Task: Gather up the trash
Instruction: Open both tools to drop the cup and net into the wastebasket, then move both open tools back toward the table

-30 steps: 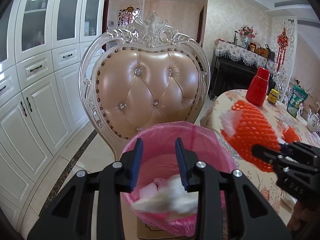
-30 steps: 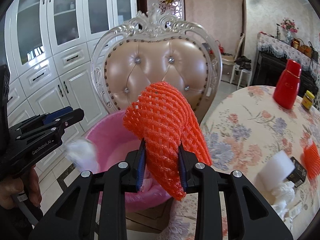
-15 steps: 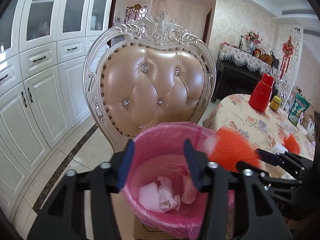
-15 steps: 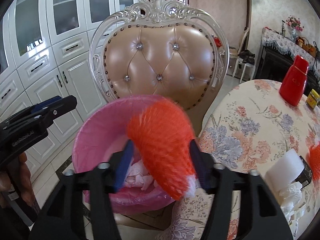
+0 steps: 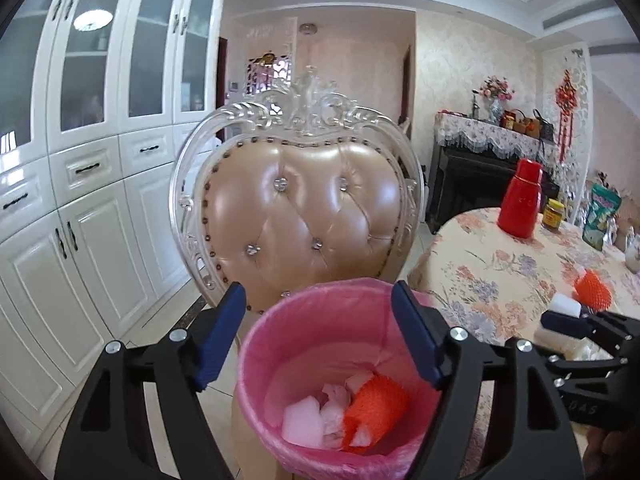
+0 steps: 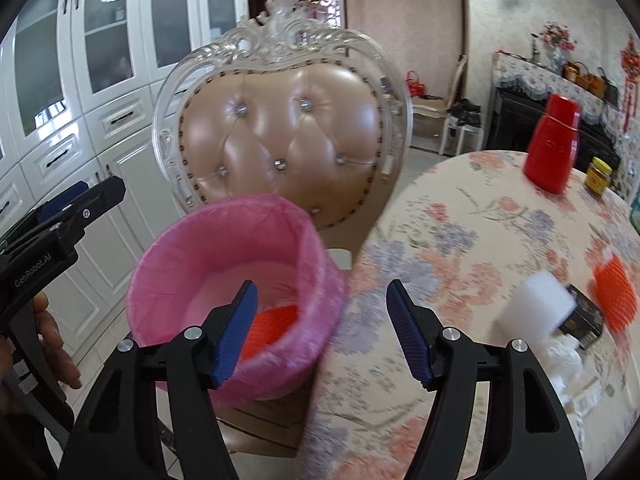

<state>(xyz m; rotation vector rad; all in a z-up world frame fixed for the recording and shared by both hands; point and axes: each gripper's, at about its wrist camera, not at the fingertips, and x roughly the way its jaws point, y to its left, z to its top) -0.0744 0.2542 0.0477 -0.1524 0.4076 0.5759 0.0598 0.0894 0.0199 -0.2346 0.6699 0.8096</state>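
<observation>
Thin, crinkled pink plastic lines the bin (image 5: 316, 344). The orange sleeve (image 5: 374, 404) inside is netted foam. The chair back (image 5: 304, 216) is glossy tufted leather, the tablecloth (image 6: 472, 248) matt floral cloth.

I count one pink-lined bin (image 5: 320, 364) and one tufted chair (image 5: 300, 216). I see two orange foam nets, one in the bin (image 5: 374, 404), one on the table (image 6: 614, 298). One red flask (image 6: 554, 148), one small jar (image 6: 598, 176), one white foam block (image 6: 538, 306).

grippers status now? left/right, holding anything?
Left gripper: jaws opening, nothing between them, over the pink bin.
Right gripper: jaws opening, empty; orange net lies in bin.
</observation>
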